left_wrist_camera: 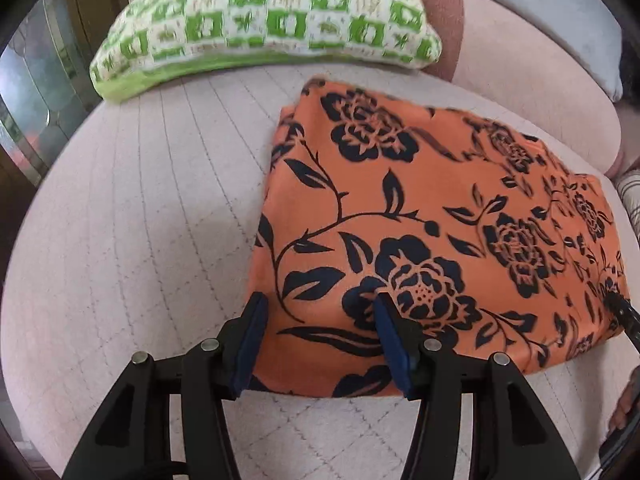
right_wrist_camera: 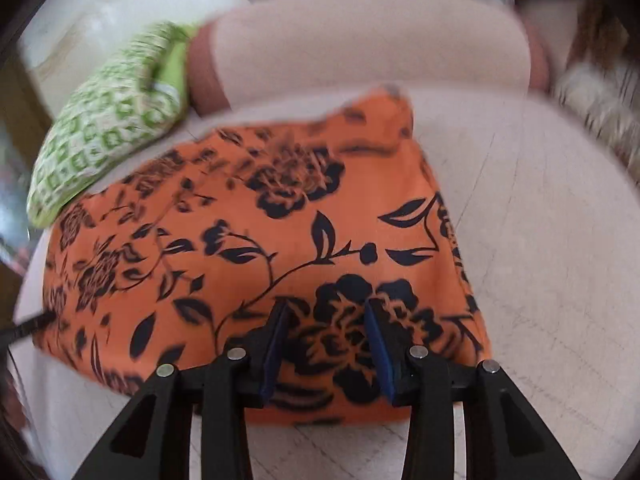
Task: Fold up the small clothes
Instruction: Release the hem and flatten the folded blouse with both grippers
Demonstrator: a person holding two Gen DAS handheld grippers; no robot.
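An orange cloth with a black flower print [left_wrist_camera: 432, 224] lies folded flat on a pale quilted sofa seat [left_wrist_camera: 132, 216]. My left gripper [left_wrist_camera: 318, 302] is open, its blue-padded fingers over the cloth's near left corner, nothing between them. My right gripper [right_wrist_camera: 327, 309] is open over the near right part of the same cloth [right_wrist_camera: 256, 248], holding nothing. The right gripper's tip shows at the cloth's right edge in the left wrist view [left_wrist_camera: 622, 312]. The right wrist view is blurred.
A green and white patterned cushion [left_wrist_camera: 264, 20] lies at the back left of the seat, also in the right wrist view [right_wrist_camera: 100, 128]. The pink sofa backrest [right_wrist_camera: 372, 48] rises behind the cloth. A grey pillow [left_wrist_camera: 560, 20] sits at the back right.
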